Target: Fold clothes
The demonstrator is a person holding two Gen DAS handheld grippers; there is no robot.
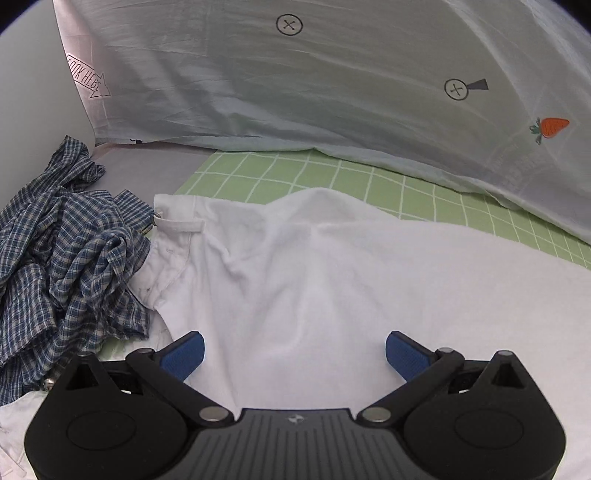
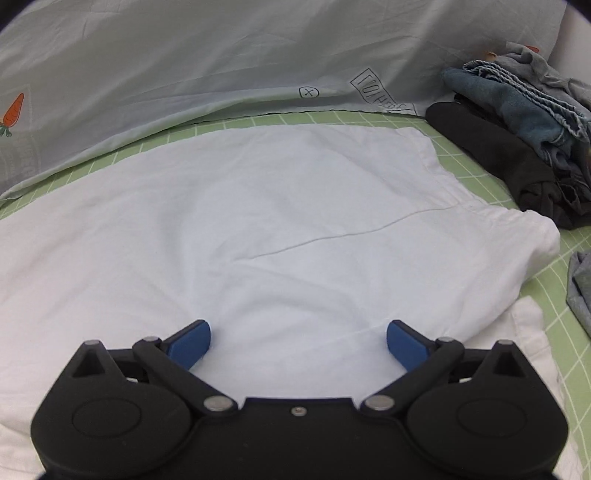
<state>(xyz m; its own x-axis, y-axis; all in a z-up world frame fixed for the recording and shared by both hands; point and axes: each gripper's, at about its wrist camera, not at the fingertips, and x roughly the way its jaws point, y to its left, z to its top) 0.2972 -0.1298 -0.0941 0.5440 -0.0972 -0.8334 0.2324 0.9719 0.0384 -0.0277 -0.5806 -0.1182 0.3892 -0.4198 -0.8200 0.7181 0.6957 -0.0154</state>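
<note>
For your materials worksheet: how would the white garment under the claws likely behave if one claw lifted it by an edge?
The white garment would probably droop and trail, since it already lies in soft wrinkles and humps. It looks thin, so likely light. Its loose flap beside the checked shirt may dangle or snag there.

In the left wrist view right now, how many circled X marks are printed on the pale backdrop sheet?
2 on the pale backdrop sheet: upper circled X near top centre, lower circled X to the right, above the carrot print. Folds may hide more.
</note>
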